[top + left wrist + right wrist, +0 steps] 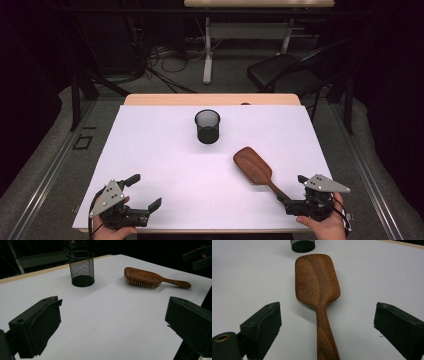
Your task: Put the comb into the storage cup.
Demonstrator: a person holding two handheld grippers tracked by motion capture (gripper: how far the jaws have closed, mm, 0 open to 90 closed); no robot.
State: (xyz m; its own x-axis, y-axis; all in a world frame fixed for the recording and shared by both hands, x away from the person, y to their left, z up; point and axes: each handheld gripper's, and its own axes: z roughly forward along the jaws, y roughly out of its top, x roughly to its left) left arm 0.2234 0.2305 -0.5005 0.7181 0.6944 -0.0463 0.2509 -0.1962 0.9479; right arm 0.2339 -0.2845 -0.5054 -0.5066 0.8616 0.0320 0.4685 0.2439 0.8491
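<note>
Both your claws are open. The wooden hairbrush (318, 282) lies untouched between your right claw's (325, 325) jaws; the mesh cup (207, 126) beyond stands empty.

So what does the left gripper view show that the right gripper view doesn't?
Only the left gripper view gives the brush's bristles pointing down at the table, the mesh cup's open rim, and the other gripper far off. Only the right gripper view gives the handle running between its open jaws. Both share the wooden hairbrush, the black mesh cup and the white table.
</note>
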